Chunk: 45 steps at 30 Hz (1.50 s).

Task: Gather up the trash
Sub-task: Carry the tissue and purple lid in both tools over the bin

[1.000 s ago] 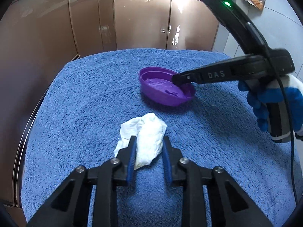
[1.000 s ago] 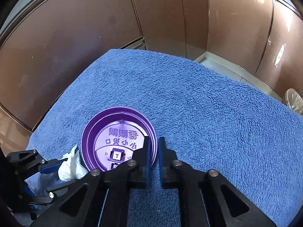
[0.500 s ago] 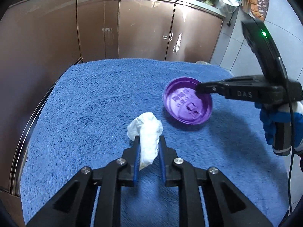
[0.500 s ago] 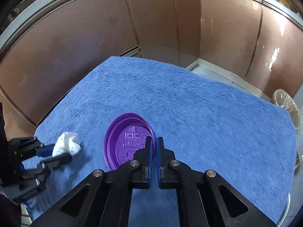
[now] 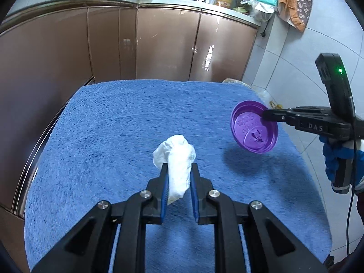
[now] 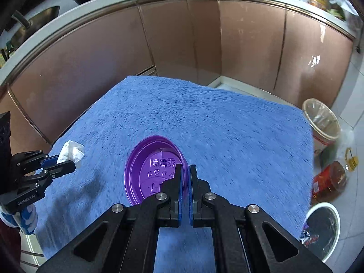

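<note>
My left gripper (image 5: 179, 170) is shut on a crumpled white tissue (image 5: 177, 157) and holds it above the blue towel (image 5: 118, 132). It also shows in the right wrist view (image 6: 70, 157), with the tissue (image 6: 70, 151) at the far left. My right gripper (image 6: 185, 169) is shut on the rim of a purple plastic lid (image 6: 150, 168), tilted and lifted off the towel. In the left wrist view the lid (image 5: 252, 129) hangs at the right, over the towel's right edge, pinched by the right gripper (image 5: 265, 116).
Brown cabinets (image 5: 159, 45) stand behind the towel-covered table. On the floor to the right are a bag-lined bin (image 6: 323, 122), an oil bottle (image 6: 329, 179) and a white bucket (image 6: 323, 225).
Both grippers have risen off the towel with their loads. The right gripper has carried the purple lid to the right, toward the table's edge, and tilted it.
</note>
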Available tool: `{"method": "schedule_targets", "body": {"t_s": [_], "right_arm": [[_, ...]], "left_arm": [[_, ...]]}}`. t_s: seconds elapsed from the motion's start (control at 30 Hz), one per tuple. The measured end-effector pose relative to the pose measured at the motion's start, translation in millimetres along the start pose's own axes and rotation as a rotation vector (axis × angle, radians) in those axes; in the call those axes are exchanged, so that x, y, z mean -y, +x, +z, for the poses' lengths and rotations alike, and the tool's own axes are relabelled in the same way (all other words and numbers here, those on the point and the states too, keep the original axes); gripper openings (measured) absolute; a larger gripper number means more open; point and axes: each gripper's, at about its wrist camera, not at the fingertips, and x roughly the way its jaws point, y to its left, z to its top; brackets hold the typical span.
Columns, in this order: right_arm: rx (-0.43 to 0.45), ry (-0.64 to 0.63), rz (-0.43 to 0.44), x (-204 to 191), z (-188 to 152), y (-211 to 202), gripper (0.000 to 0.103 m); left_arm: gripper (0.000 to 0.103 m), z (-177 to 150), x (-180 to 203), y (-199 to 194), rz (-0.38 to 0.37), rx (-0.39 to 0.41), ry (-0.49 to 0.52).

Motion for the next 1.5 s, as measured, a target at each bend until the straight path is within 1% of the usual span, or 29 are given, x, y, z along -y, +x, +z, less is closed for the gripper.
{"method": "schedule_targets", "body": {"t_s": [0.17,0.37,0.5,0.63,0.77,0.9,1.13,1.23,1.3,1.5], "right_arm": [[0.036,0.037,-0.010,20,-14,-29,0.004],[0.080,0.097,-0.031,55,-30,-61,0.004],[0.105,0.142,-0.058,86,-44,-83,0.004],[0.121,0.196,-0.091,116,-59,-96,0.004],[0.128,0.262,-0.145,159,-79,-106,0.004],[0.120,0.329,-0.230,205,-102,-112,0.004],[0.086,0.448,-0.334,280,-142,-112,0.004],[0.063,0.483,-0.389,307,-158,-108,0.004],[0.044,0.509,-0.425,325,-168,-104,0.004],[-0.001,0.541,-0.504,358,-181,-87,0.004]], "left_arm": [[0.016,2,24,-13,-0.015,0.005,0.007],[0.016,10,59,-15,-0.036,0.004,0.029],[0.016,20,86,-10,-0.065,-0.002,0.047],[0.016,33,117,5,-0.105,-0.019,0.071],[0.016,49,158,28,-0.151,-0.041,0.112],[0.016,63,202,54,-0.200,-0.068,0.162],[0.016,84,290,114,-0.291,-0.135,0.238],[0.016,88,323,141,-0.328,-0.175,0.249],[0.016,90,346,162,-0.340,-0.203,0.256],[0.017,95,391,208,-0.380,-0.273,0.235]]}}
